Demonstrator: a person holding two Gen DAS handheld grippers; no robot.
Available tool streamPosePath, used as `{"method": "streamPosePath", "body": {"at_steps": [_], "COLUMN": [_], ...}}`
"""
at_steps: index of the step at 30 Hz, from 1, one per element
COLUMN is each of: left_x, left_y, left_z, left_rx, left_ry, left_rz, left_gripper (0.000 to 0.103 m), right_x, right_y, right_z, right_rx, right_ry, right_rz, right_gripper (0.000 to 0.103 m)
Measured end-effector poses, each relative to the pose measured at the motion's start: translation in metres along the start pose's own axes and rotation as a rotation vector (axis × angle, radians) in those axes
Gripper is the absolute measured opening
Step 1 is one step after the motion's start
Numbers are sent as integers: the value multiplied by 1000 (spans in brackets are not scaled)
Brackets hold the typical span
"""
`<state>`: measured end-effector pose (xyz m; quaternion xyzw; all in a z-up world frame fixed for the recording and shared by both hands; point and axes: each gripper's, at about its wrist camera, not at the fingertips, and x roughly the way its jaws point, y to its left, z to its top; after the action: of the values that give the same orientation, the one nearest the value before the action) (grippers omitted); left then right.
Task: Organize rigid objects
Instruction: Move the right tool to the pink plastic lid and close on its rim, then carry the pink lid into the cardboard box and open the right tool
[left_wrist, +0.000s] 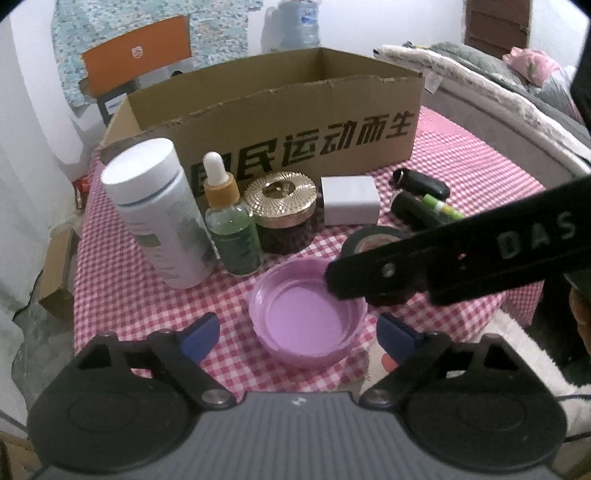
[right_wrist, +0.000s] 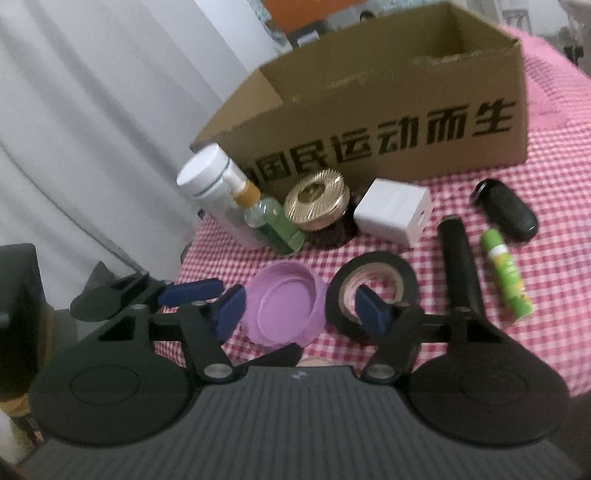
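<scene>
A purple plastic lid (left_wrist: 308, 314) lies open side up at the near edge of the checkered table (left_wrist: 461, 155). My left gripper (left_wrist: 299, 330) is open, its blue pads either side of the lid, not touching it. My right gripper (right_wrist: 301, 306) is open, hovering over the lid (right_wrist: 284, 308) and a black tape roll (right_wrist: 373, 291); its arm crosses the left wrist view (left_wrist: 443, 258). An open cardboard box (left_wrist: 295, 122) stands behind a white bottle (left_wrist: 159, 214), dropper bottle (left_wrist: 231, 229), gold-lidded jar (left_wrist: 282, 210) and white cube (left_wrist: 349, 199).
At the right lie a black fob (right_wrist: 506, 208), a black cylinder (right_wrist: 460, 254) and a green glue stick (right_wrist: 506, 269). A bed (left_wrist: 498, 85) lies to the right of the table, an orange chair (left_wrist: 136, 55) behind, a grey curtain (right_wrist: 92, 129) to the left.
</scene>
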<state>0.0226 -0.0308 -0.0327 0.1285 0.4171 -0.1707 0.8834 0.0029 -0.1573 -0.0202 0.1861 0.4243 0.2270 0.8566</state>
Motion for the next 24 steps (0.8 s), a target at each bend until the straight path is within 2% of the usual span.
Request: {"method": "streamPosePath", "body": {"at_steps": [3,7,9,18,24], "left_x": [8,15,17,10,1], "left_y": [2,4,5,9,18], "left_z": [1,2,2,-4,-14], "left_rx": [9,12,13,18,-12], "left_ry": [14,20,16,17,18], "left_rz": [-19,-37,-50,-39,-25], "left_gripper": [88,83,76,74,74], "right_x": [11,15,16,22,35], "right_y": [0,0,0,5,19], "right_z": [0,0,2,5,7], "right_rx": [11,21,27,17,-49], "right_ry": [40,52,55,70,95], "right_rz": [-2,-8,-9,-15,-13], "right_gripper": [51,48,47,41,33]}}
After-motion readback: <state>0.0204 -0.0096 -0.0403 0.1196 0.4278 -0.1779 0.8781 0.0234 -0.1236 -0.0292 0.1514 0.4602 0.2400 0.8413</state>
